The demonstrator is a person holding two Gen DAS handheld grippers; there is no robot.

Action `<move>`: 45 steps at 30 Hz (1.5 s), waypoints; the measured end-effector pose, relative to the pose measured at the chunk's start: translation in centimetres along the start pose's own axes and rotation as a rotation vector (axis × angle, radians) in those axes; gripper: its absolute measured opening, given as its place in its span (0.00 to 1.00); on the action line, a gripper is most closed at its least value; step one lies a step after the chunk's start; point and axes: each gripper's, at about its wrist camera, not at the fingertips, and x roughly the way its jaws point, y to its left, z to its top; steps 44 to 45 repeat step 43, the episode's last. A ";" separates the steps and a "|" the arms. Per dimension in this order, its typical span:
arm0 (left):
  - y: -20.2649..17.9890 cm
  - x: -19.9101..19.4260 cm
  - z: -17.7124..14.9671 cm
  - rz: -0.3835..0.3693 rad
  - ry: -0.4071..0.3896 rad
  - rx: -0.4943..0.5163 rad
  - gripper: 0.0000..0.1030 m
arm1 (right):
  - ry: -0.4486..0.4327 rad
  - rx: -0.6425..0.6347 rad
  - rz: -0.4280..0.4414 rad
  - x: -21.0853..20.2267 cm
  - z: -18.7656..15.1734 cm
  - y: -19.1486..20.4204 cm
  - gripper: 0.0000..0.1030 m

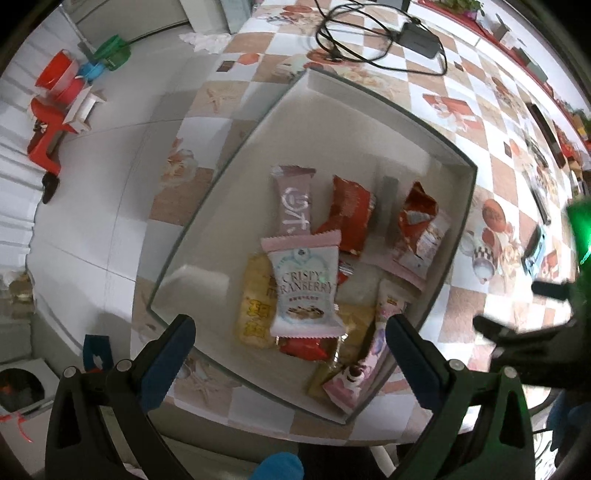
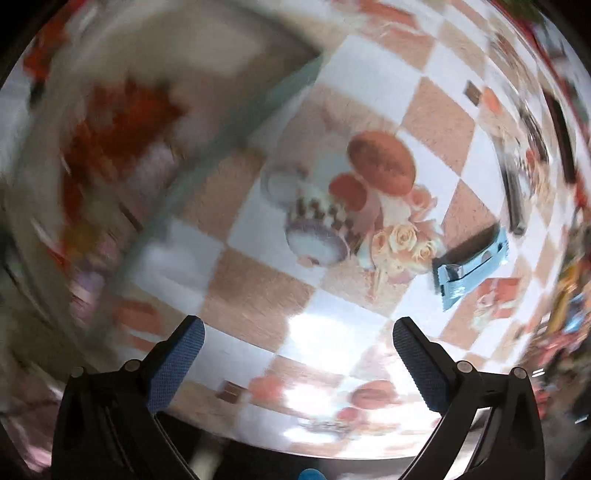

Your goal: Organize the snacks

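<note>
A shallow white box lies on the patterned tablecloth and holds several snack packets. On top is a pink-and-white cranberry packet, with a mauve bar, two red packets, yellow packets and a pink packet around it. My left gripper hovers open above the box's near end, nothing between its fingers. My right gripper is open over bare tablecloth, empty. A light-blue wrapped snack lies ahead and to its right. The box shows blurred at its left.
A black cable and power adapter lie on the table beyond the box. Red, blue and green items sit on the floor to the left. More packets line the table's far right edge. The other gripper's dark body is at right.
</note>
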 end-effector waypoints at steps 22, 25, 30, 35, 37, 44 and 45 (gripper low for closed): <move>-0.3 -2.9 0.1 -0.004 -0.050 -0.004 1.00 | -0.248 -0.011 0.138 -10.8 4.7 2.9 1.00; -0.3 -3.0 0.0 0.000 -0.053 -0.006 1.00 | -0.250 -0.017 0.139 -10.9 4.8 3.4 1.00; -0.3 -3.1 0.2 0.000 -0.055 -0.002 1.00 | -0.252 -0.028 0.137 -11.1 4.8 4.1 1.00; -0.3 -3.0 0.3 0.000 -0.052 0.003 1.00 | -0.251 -0.043 0.134 -11.1 4.9 4.6 1.00; -0.3 -2.9 0.2 0.005 -0.050 -0.002 1.00 | -0.248 -0.045 0.133 -11.1 5.0 4.8 1.00; -0.3 -3.5 -0.1 0.003 -0.089 -0.008 1.00 | -0.243 -0.046 0.132 -10.9 5.0 5.0 1.00; -0.3 -3.5 -0.1 0.003 -0.089 -0.008 1.00 | -0.243 -0.046 0.132 -10.9 5.0 5.0 1.00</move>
